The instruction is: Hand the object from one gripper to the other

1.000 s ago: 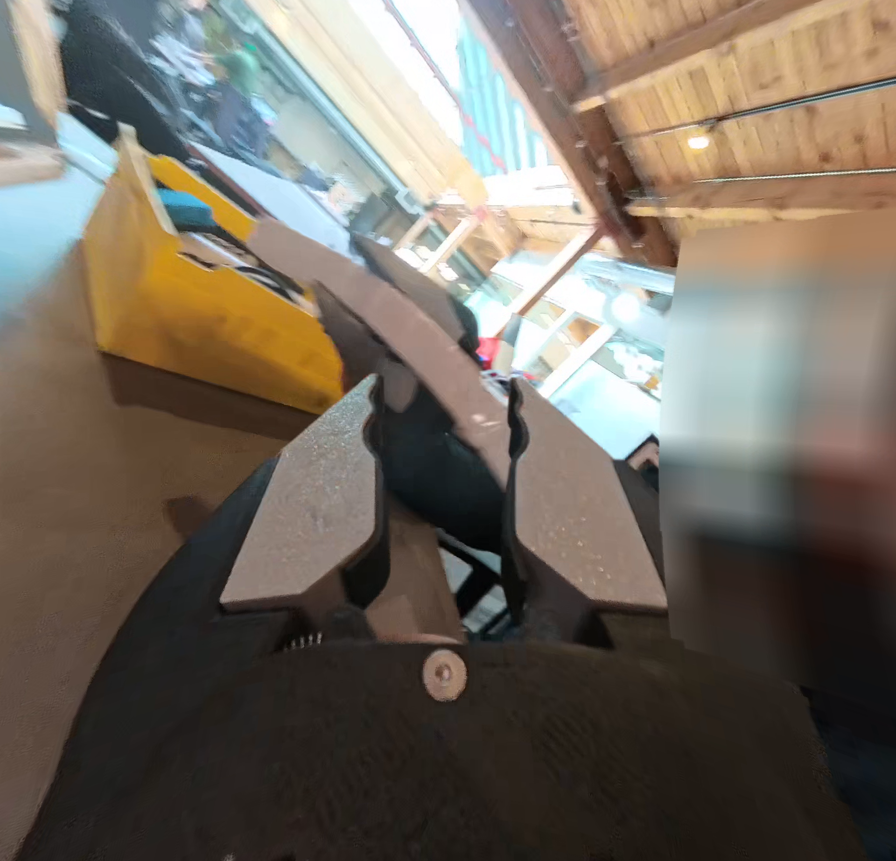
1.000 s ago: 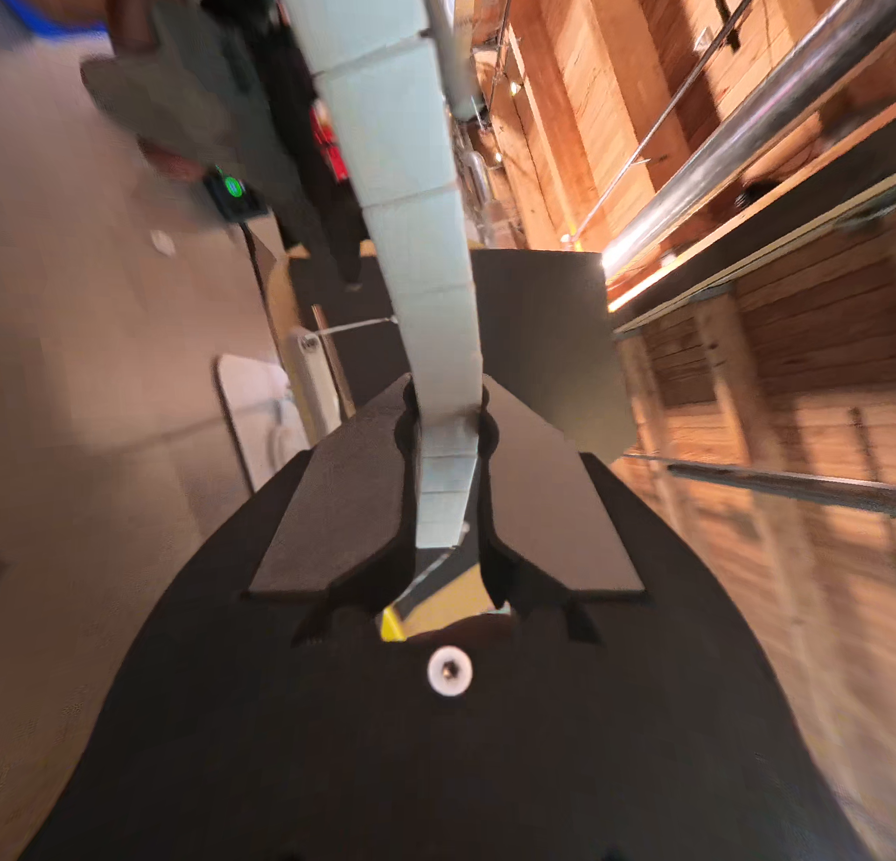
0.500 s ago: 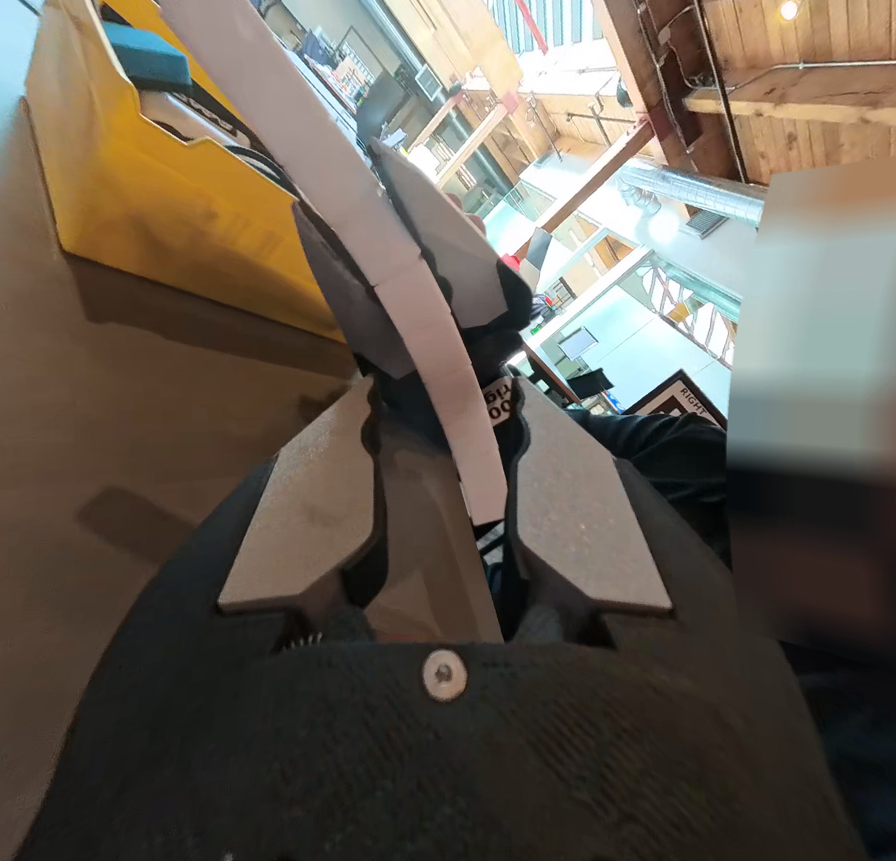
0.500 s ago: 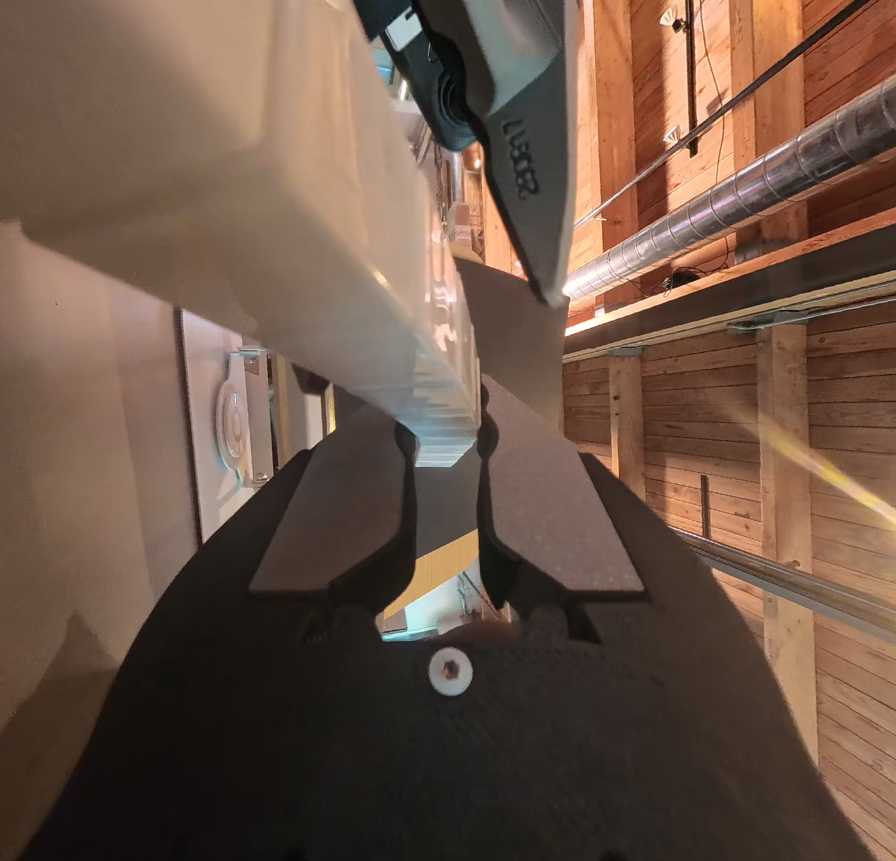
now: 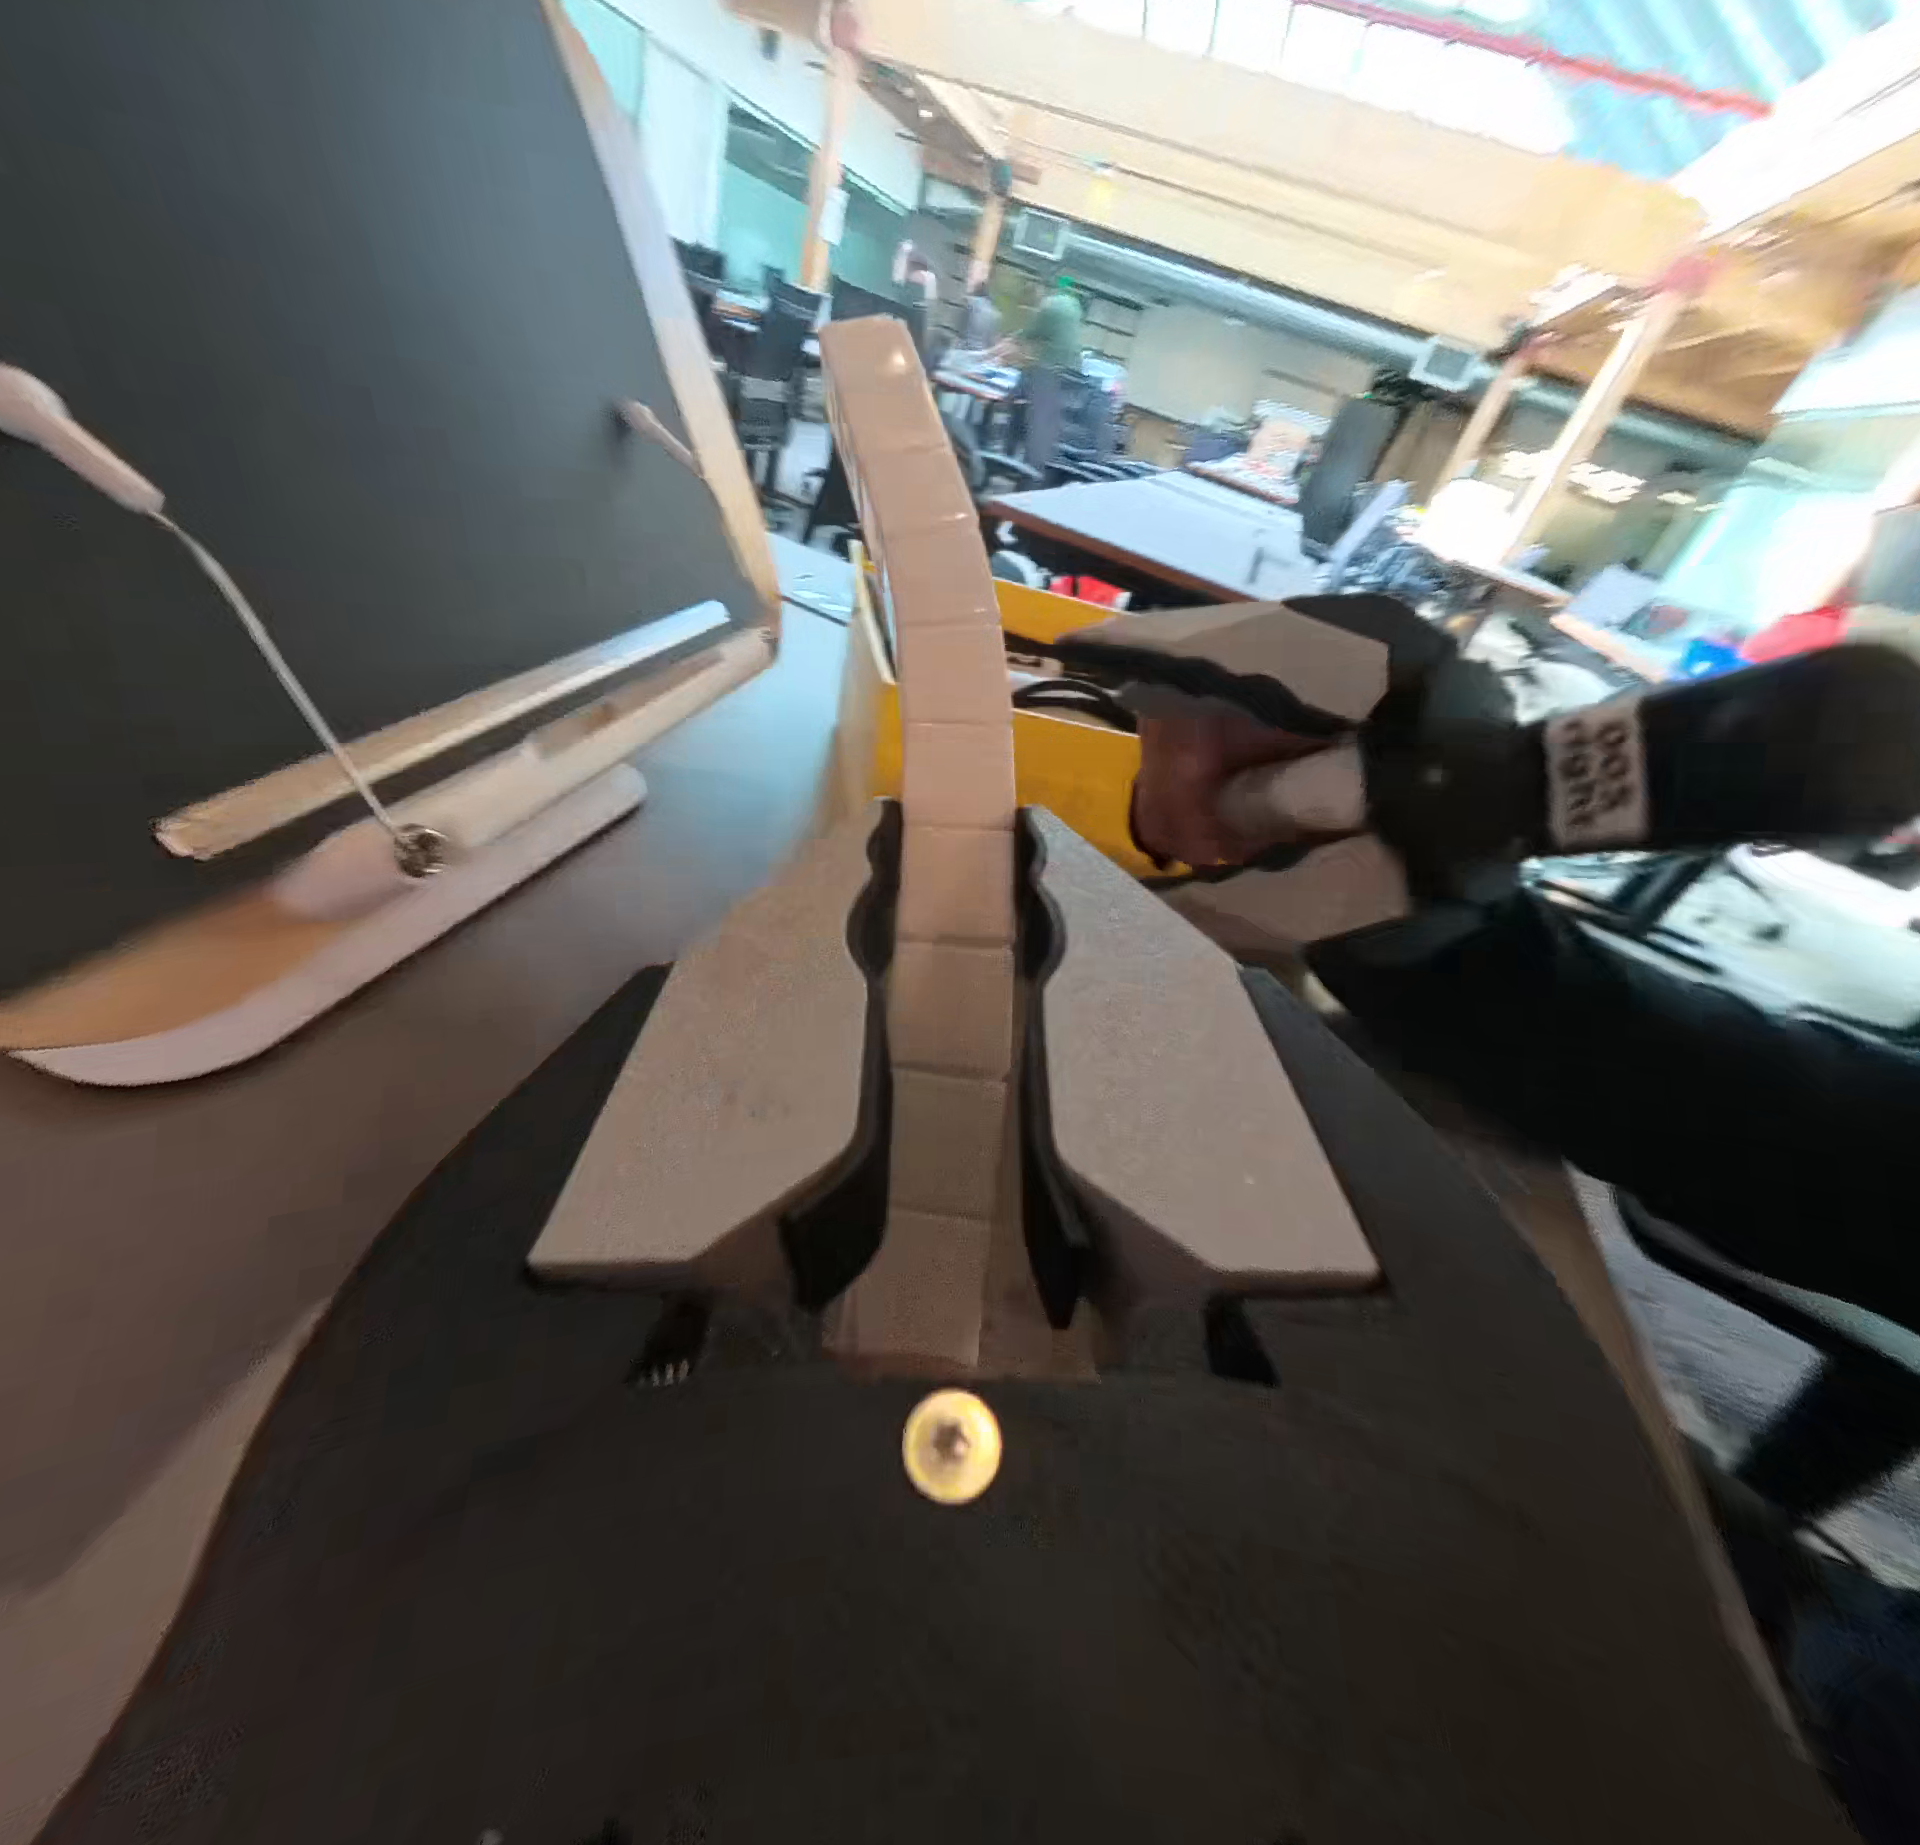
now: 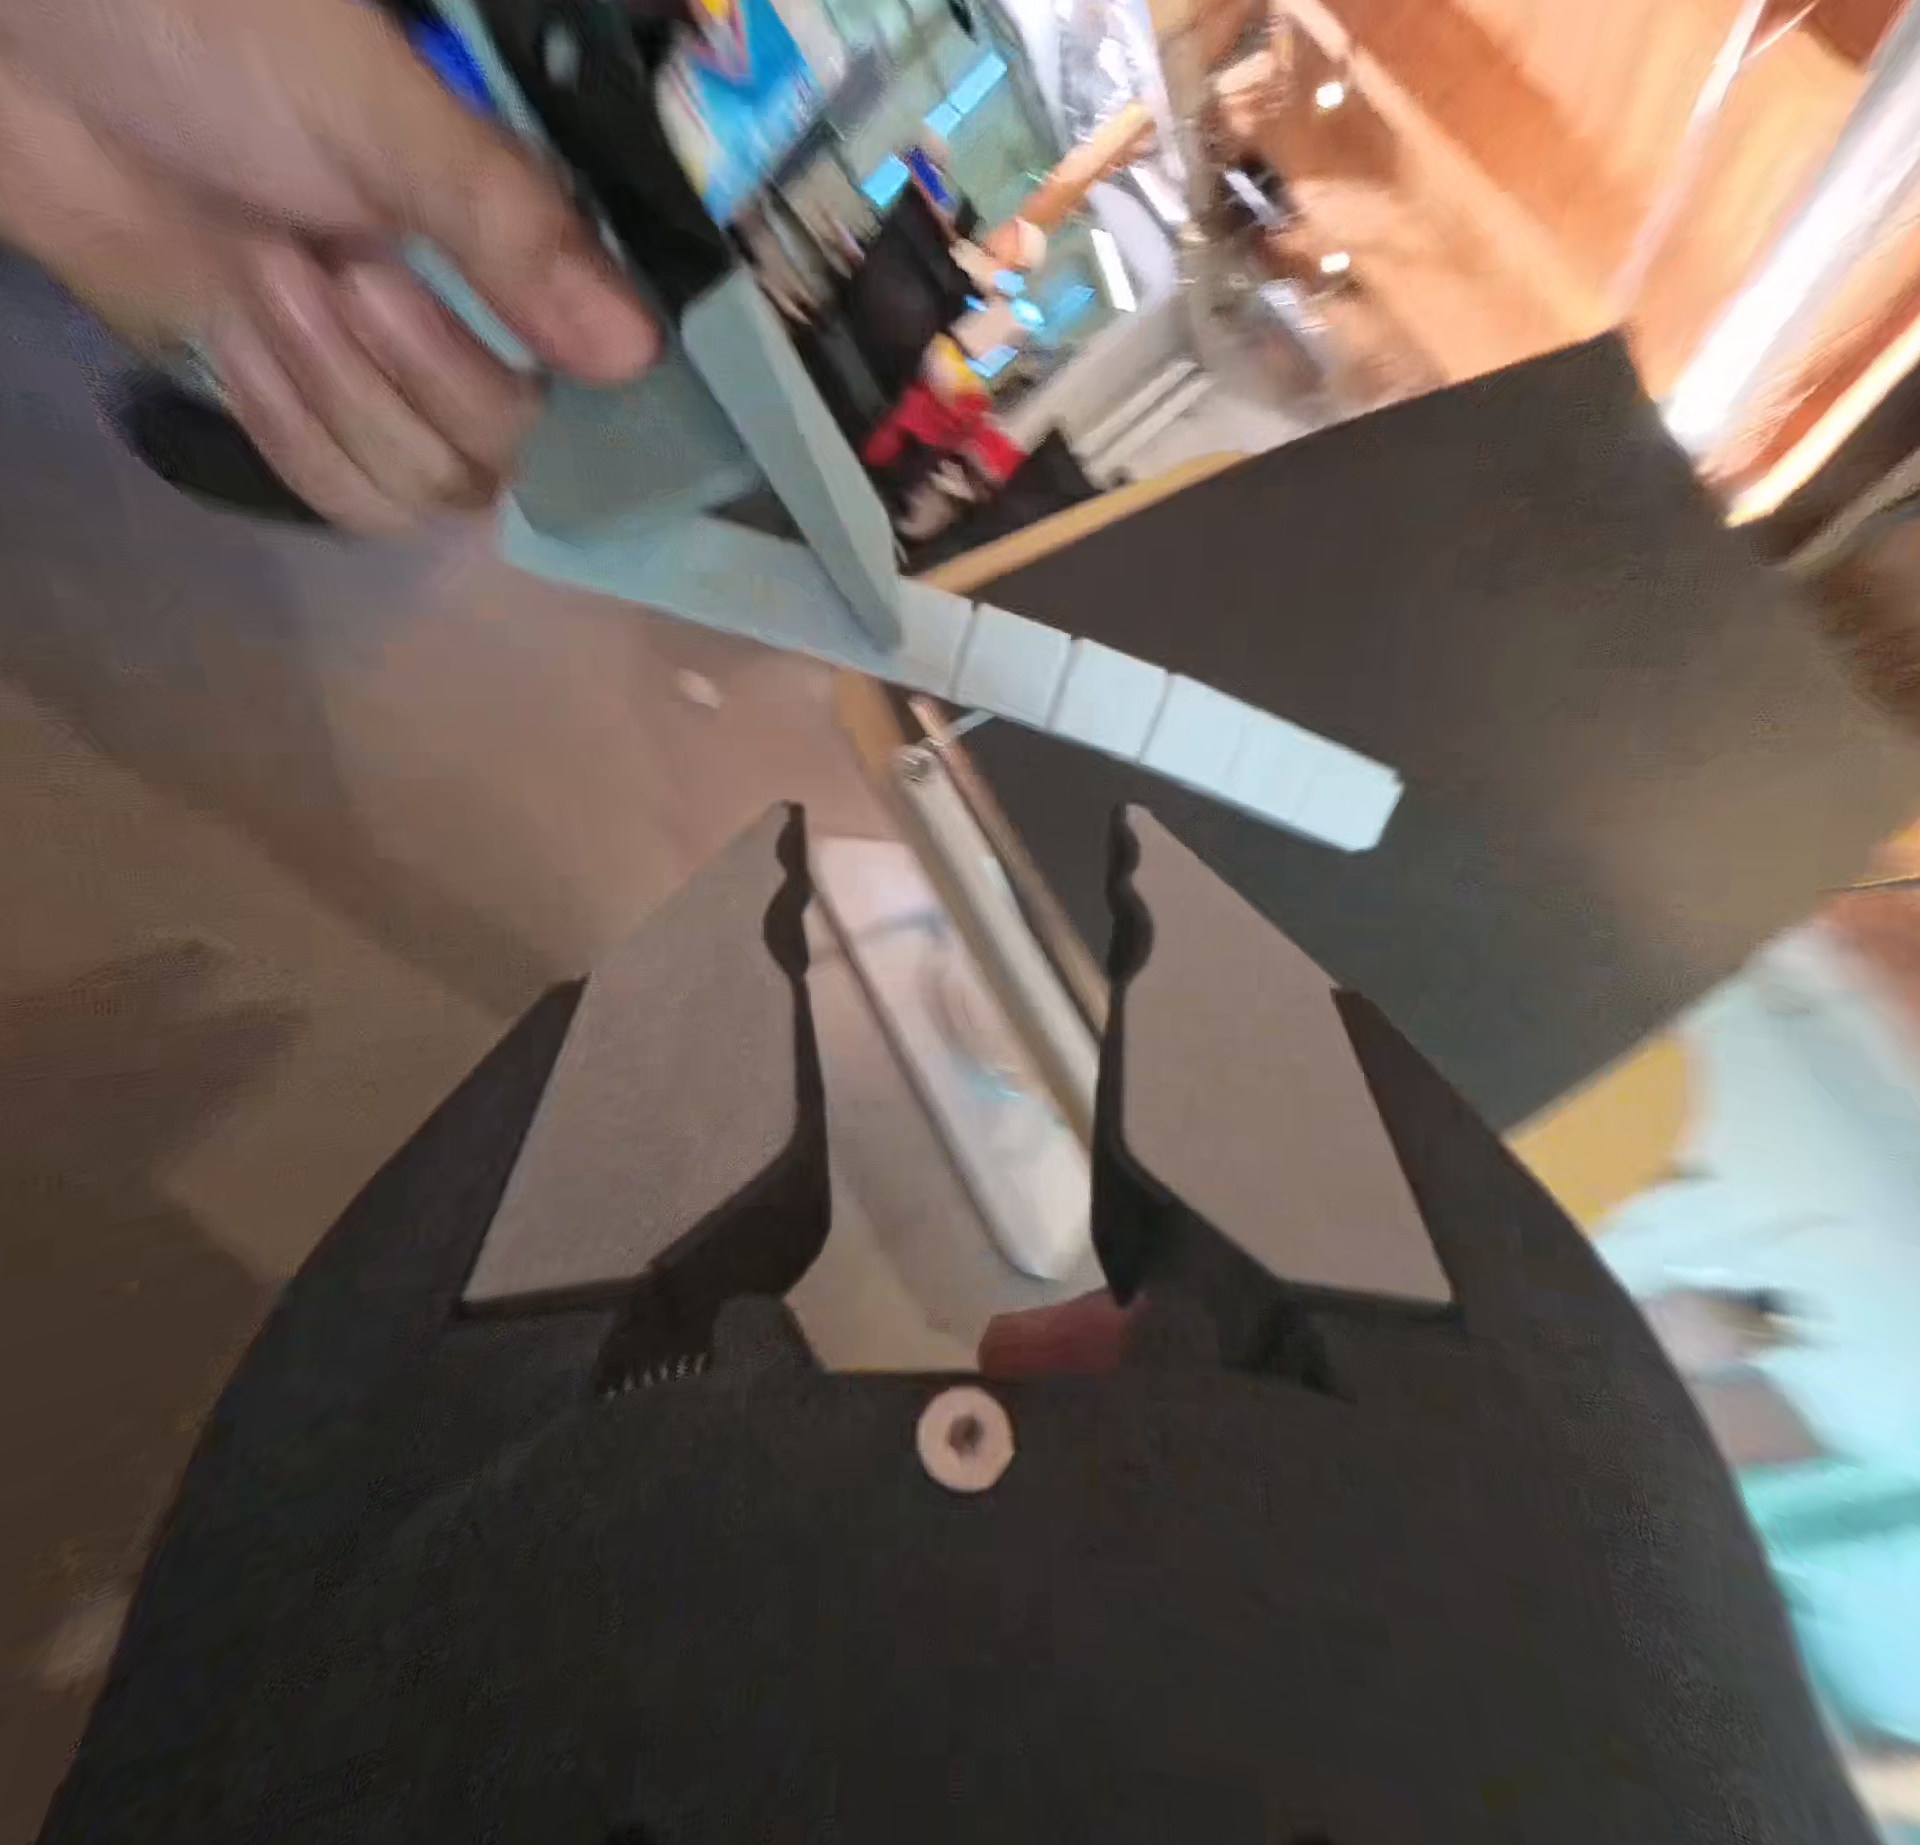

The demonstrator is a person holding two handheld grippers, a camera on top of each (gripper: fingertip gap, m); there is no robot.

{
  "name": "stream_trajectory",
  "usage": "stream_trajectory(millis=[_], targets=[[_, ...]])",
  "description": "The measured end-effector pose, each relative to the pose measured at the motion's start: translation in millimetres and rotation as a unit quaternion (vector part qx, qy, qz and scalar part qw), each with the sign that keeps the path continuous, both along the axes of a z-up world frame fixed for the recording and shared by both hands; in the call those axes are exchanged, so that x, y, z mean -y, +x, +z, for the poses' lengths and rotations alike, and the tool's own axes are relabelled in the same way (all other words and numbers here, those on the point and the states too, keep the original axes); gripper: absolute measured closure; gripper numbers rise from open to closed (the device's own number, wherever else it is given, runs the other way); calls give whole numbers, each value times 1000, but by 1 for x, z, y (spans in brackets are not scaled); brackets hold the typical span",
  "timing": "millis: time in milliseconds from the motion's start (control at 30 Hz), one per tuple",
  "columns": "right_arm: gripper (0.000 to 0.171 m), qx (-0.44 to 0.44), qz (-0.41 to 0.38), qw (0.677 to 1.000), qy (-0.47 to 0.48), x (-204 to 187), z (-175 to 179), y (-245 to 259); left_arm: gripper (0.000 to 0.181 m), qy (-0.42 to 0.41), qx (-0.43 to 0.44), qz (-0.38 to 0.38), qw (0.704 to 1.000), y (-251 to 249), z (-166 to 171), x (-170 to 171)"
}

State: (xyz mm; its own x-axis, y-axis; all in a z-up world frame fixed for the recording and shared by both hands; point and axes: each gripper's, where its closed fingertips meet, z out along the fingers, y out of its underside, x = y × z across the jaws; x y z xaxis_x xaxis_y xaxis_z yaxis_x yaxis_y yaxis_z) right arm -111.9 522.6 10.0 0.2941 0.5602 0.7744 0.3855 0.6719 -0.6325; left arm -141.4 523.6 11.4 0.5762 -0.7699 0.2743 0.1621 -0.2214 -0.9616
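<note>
Clearly, the segmented white strip (image 5: 951, 777) was the fixed mark here, and everything else is placed against it. Left of the strip in the left wrist view stood a black panel (image 5: 312, 268) on a pale wooden base (image 5: 343, 922), resting on the brown table (image 5: 187, 1224). The left gripper (image 5: 954, 839) was closed on the strip's lower part, its 2 grey fingers (image 5: 748, 1089) pressing either side, and the strip rose from them in a slight curve, its top end free. Just behind the strip sat a yellow bin (image 5: 1060, 767). Right of the strip, clear of it, was the right gripper (image 5: 1091, 652), gripped by a dark-gloved hand (image 5: 1455, 746).

In the right wrist view, a bare hand (image 6: 312, 268) far left of the strip (image 6: 1143, 715) held the left gripper (image 6: 883, 642), which clamped one end while the other end stuck out to the right, unsupported. Below the strip and apart from it, the right gripper (image 6: 956, 829) stood wide, with nothing between its fingers (image 6: 675, 1089). Beyond the strip's free end lay the black panel (image 6: 1507, 673). This view was blurred.
</note>
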Motion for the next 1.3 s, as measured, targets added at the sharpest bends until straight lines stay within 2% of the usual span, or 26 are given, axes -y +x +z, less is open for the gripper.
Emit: stream_trajectory(millis=[100,167,233,300,400,433,467,500,533,633,700,733,800,867,933,1000,1133,1200,1300], targets=[[126,-43,28,993,-109,-1,2,-2,162,57,-26,64,996,-7,9,-6],[125,-75,54,976,-195,1,4,-4,162,176,-92,101,975,-5,23,2],[123,-138,99,942,-288,6,19,-5,162,259,-173,138,940,0,28,9],[118,-197,151,892,-377,11,33,-4,162,323,-215,149,910,11,31,18],[119,-241,180,835,-460,9,41,-3,162,372,-276,152,873,27,21,23],[123,-245,188,827,-469,10,42,-4,162,379,-286,140,869,35,16,26],[140,-242,196,825,-471,13,42,-4,162,378,-292,129,869,42,12,27],[149,-236,200,828,-468,15,42,-4,162,369,-294,134,871,44,9,25],[149,-225,197,834,-463,14,41,-4,162,355,-289,131,880,45,7,23],[150,-197,158,884,-393,7,43,2,160,288,-234,100,923,41,6,21],[151,-193,83,943,-257,-6,50,15,151,223,-164,65,959,33,13,22],[151,-168,37,969,-176,-11,51,20,153,193,-126,48,972,27,19,23],[151,-103,-52,993,-16,-19,48,28,152,148,-63,10,987,17,30,28],[151,-45,-113,986,110,-23,41,27,145,153,-35,20,987,8,40,28],[151,0,-134,976,169,-23,31,20,132,172,-60,13,983,12,38,33],[151,29,-145,972,181,-24,20,13,121,192,-101,14,976,22,30,34],[152,13,-150,977,149,-20,19,7,117,244,-169,9,955,51,14,42],[152,25,-152,975,163,-15,18,1,128,260,-182,30,948,59,14,41],[150,32,-153,964,217,-4,18,-7,159,310,-203,85,925,55,24,38]])
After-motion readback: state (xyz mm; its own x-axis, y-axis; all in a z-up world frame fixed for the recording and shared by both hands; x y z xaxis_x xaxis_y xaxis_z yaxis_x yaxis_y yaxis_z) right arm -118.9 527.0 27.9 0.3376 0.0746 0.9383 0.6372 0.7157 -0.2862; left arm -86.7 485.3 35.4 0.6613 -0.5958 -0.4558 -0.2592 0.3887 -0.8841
